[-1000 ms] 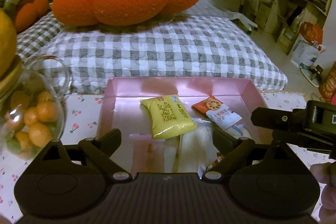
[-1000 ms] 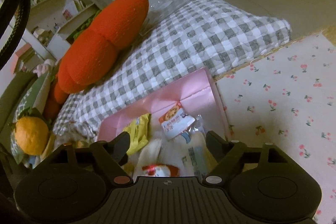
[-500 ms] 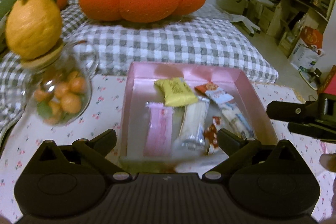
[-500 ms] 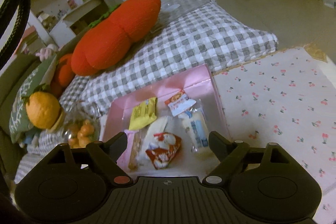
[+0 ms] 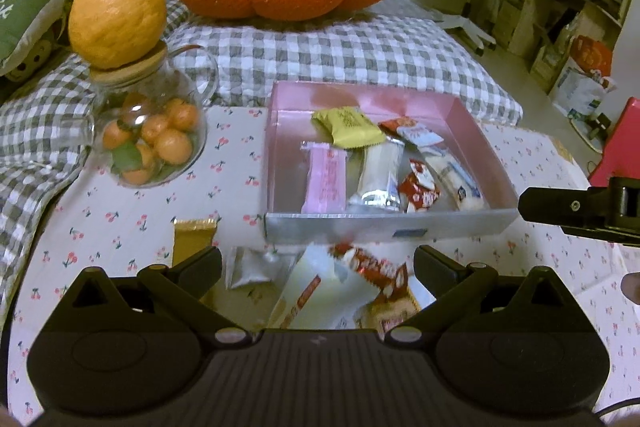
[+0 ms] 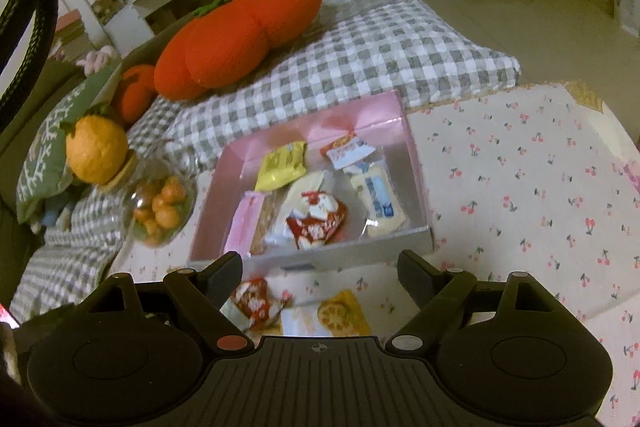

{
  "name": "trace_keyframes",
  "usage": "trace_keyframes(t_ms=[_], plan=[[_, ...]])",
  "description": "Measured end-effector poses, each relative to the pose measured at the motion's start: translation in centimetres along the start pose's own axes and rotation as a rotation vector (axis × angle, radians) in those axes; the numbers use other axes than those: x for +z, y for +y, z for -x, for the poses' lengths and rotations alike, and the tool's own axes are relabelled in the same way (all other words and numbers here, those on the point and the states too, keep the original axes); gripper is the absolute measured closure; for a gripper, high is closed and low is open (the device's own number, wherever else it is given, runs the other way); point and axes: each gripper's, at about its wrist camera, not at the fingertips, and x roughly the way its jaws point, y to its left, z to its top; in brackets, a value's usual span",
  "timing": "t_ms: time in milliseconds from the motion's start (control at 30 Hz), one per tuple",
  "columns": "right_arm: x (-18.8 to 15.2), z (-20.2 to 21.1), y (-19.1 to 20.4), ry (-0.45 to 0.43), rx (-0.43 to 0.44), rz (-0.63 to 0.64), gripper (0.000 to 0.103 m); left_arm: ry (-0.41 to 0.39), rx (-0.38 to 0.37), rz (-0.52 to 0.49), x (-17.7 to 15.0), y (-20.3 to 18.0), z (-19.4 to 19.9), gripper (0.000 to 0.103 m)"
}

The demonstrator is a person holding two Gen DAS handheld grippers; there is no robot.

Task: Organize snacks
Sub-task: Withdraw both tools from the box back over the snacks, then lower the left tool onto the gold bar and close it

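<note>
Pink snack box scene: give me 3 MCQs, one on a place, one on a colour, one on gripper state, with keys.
1. Where does the glass jar of small oranges stand relative to the pink cardboard box?
A. inside it
B. to its left, on the cherry-print cloth
C. on the red pumpkin-shaped cushion

2. What colour is the snack packet lying at the box's far end, beside the orange-and-white packet?
A. yellow
B. blue
C. black

3. What state is the left gripper in?
A. shut on a packet
B. open and empty
C. out of view

Answers: 1 B, the jar sits on the cloth left of the box wall. 2 A, its wrapper is plainly yellow. 3 B, the jaws stand wide apart above loose packets, touching none.
</note>
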Motion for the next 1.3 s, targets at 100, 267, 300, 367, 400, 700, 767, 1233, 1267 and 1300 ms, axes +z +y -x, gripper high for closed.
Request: trace_keyframes(t_ms=[100,267,300,367,400,700,767,1233,1267,1300], plan=[[-0.8,0.0,0.2,0.013,-0.008,0.019,0.016,0.002,-0.002,0.001,-0.7,0.5,0.3,0.001],[-1.8,-0.3,0.3,0.019,-0.008,0.047,0.016,0.002,0.012,-0.011,-1.8,1.5,0.4,0.001],[-2.0,-0.4,0.3,0.020,-0.009,0.054,0.016,0.005,0.015,-0.014,-2.0,1.7,0.3,0.001],[-2.5,-0.6,0.2,0.024,-0.007,0.071,0.016,0.007,0.014,-0.027,-2.3,2.0,0.2,0.001],[-2.8,-0.8,0.2,0.028,-0.009,0.076,0.016,0.008,0.014,-0.037,-2.5,2.2,0.1,0.001],[-4.1,-1.3,-0.5,0.064,-0.047,0.086,0.016,0.031,0.037,-0.069,-3.4,4.4,-0.2,0.001],[-4.3,-1.6,-0.6,0.082,-0.072,0.088,0.016,0.053,0.053,-0.050,-3.3,5.1,-0.5,0.001],[-3.8,-5.4,0.1,0.132,-0.120,-0.025,0.016,0.110,0.094,0.137,-2.7,8.4,-2.9,0.029],[-3.7,-5.9,0.3,0.133,-0.126,-0.033,0.016,0.113,0.100,0.140,-2.6,8.4,-3.2,0.031],[-3.6,-6.2,0.4,0.134,-0.129,-0.040,0.016,0.116,0.107,0.141,-2.6,8.4,-3.4,0.036]])
